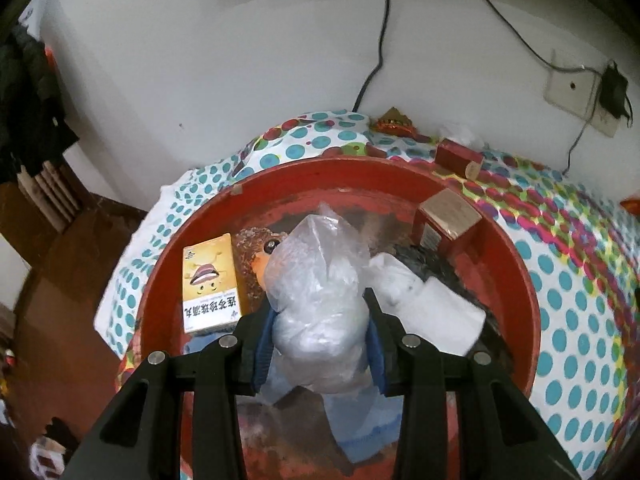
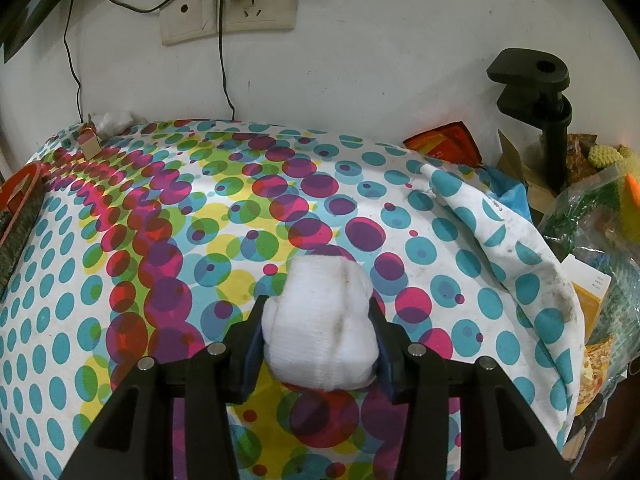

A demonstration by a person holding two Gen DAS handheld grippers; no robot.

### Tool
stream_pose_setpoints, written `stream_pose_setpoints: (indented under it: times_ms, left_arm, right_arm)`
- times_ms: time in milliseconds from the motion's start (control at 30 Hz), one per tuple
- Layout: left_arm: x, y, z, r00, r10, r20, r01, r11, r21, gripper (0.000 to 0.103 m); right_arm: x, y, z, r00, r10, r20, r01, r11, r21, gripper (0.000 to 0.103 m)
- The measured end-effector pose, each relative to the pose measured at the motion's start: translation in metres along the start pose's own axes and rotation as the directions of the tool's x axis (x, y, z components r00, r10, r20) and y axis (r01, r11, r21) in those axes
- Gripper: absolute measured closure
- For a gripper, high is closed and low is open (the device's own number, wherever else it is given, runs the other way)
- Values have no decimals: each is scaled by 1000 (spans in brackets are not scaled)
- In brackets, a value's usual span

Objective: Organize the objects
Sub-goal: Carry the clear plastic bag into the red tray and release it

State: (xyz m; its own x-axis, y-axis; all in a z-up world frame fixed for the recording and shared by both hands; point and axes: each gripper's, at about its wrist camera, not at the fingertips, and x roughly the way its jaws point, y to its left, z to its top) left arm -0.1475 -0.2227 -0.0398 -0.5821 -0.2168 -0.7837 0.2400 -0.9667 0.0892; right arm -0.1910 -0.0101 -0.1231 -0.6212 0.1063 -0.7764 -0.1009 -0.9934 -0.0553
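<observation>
Dotted cloth covers the surface, where a red basin holds a yellow box and a red carton. Over the basin, the left gripper is clamped on a clear plastic bag. Over the cloth, the right gripper is clamped on a rolled white sock.

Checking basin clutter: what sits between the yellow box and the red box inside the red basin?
In the left wrist view, the clear plastic bag, pinched in the left gripper, between yellow box and red box.
</observation>
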Motion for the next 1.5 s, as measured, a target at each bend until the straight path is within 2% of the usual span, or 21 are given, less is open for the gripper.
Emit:
stream_pose_setpoints:
  times_ms: [567, 733, 1067, 1500]
  left_arm:
    - [31, 0, 47, 997, -66, -35, 65, 997, -37, 67]
    - [49, -2, 59, 998, -26, -56, 24, 999, -28, 67]
    - [68, 0, 55, 995, -26, -98, 24, 1000, -17, 67]
    - [80, -5, 54, 993, -12, -118, 15, 1000, 21, 65]
  right_arm:
    - [0, 3, 0, 1000, -13, 0, 13, 1000, 3, 56]
    - [0, 5, 1, 1000, -15, -1, 15, 1000, 5, 56]
    - [0, 0, 0, 1000, -14, -1, 14, 1000, 6, 56]
    - [-1, 6, 2, 1000, -19, -2, 19, 1000, 7, 56]
